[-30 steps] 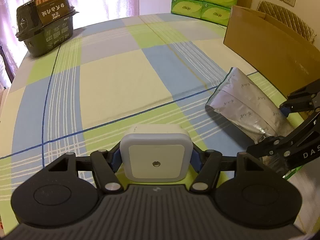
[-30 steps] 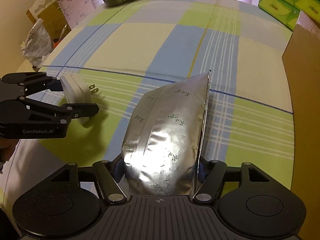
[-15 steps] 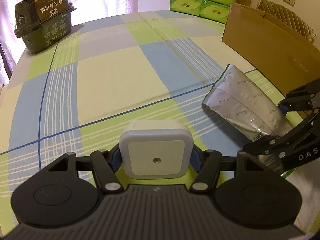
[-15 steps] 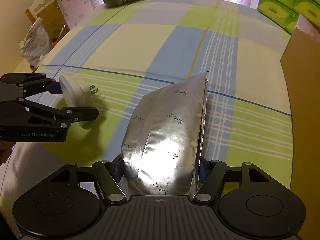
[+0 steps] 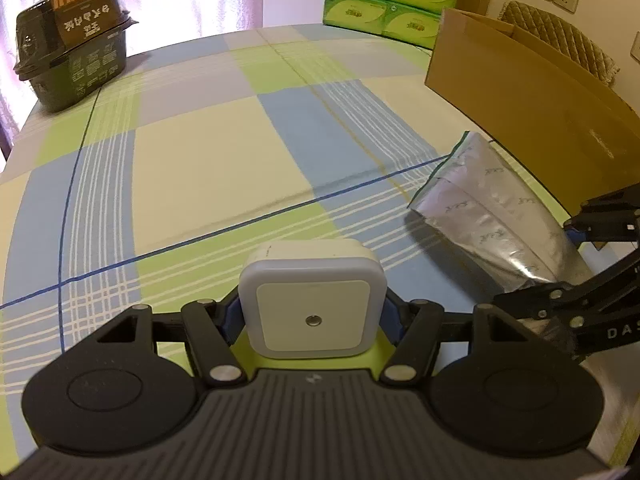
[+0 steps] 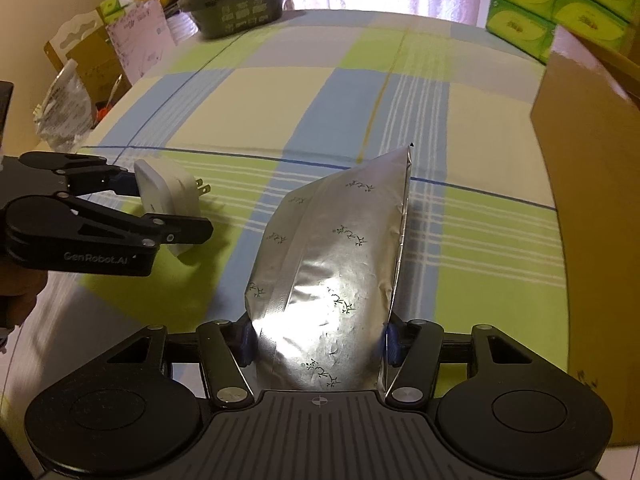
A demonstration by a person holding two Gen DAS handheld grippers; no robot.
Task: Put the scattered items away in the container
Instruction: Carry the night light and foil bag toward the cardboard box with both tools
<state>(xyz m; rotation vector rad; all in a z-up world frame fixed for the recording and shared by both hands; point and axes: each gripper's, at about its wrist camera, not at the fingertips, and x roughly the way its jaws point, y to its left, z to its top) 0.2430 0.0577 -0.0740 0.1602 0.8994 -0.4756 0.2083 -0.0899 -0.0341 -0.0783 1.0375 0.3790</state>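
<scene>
A: What did each gripper hold at that moment?

B: The left gripper [image 5: 313, 312] had its jaws closed on the white plug-in night light [image 5: 313, 300], pressing its two sides. The right gripper [image 6: 318, 334] had its jaws closed on the lower end of the silver foil pouch [image 6: 336, 264]. Both things were lifted a little above the checked tablecloth [image 5: 200, 160], I think, because each one threw a shadow under it.

A: And the container?

B: The cardboard box [image 6: 592, 208] stood at the right side, near the pouch. Its top edge looked higher than both things.

A: What could have gone wrong?

B: In my judgement, the pouch was the bigger risk. It was gripped only at one end, and the long free part pointed forward. It could have hit the wall of the box, bent, and slipped out of the jaws if it was not raised enough. The night light had smooth, rounded sides, so it could have turned in the grip. Also the two grippers were near each other and could have collided on the way to the box.
</scene>
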